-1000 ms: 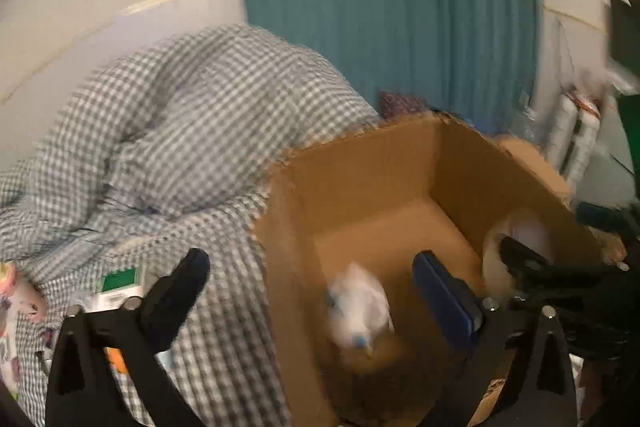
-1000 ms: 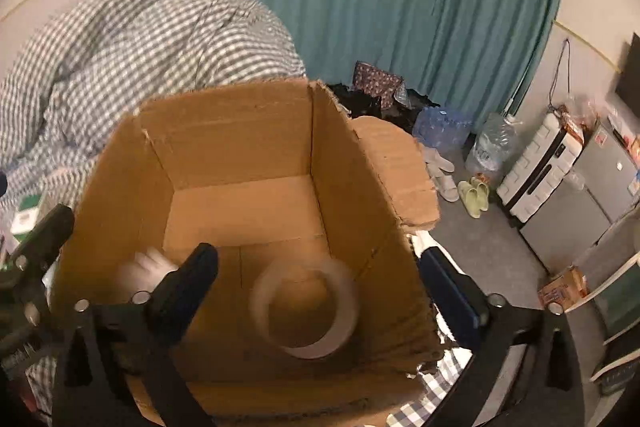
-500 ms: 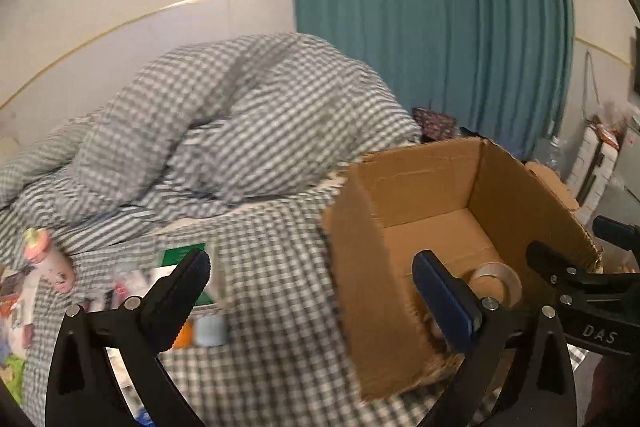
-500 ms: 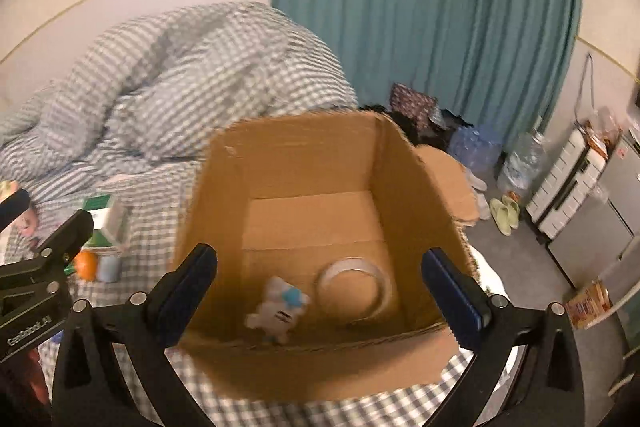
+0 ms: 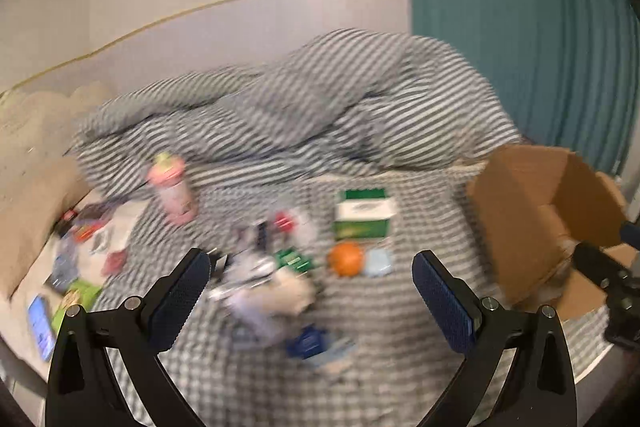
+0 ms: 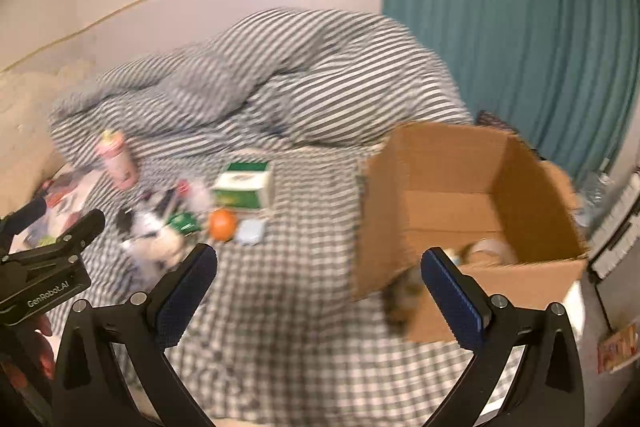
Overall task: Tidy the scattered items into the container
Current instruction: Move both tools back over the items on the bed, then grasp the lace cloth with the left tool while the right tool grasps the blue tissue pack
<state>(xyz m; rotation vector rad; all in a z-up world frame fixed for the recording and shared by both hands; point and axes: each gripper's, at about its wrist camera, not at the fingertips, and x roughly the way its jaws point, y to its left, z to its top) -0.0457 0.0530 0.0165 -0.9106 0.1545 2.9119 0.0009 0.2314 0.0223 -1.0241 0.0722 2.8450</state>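
Observation:
Both views are motion-blurred. The open cardboard box (image 6: pixel 472 203) stands on the checked bed at the right; a tape roll (image 6: pixel 490 251) lies inside it. The box also shows in the left wrist view (image 5: pixel 548 211). Scattered on the bed are a green and white carton (image 5: pixel 364 215), an orange ball (image 5: pixel 346 263), a pale blue pad (image 5: pixel 379 262), a pink bottle (image 5: pixel 172 191), a small green packet (image 5: pixel 294 259) and a dark blue packet (image 5: pixel 310 343). My left gripper (image 5: pixel 312 303) is open and empty above these items. My right gripper (image 6: pixel 320 291) is open and empty beside the box.
A bunched checked duvet (image 5: pixel 312 107) fills the back of the bed. More small packets and a phone (image 5: pixel 40 323) lie at the left edge. A teal curtain (image 6: pixel 520 27) hangs behind the box. The left gripper's body (image 6: pixel 44 267) shows at the right wrist view's left.
Both grippers have pulled back from the box and swung left toward the scattered items. The white toy and tape roll dropped into the box stay there.

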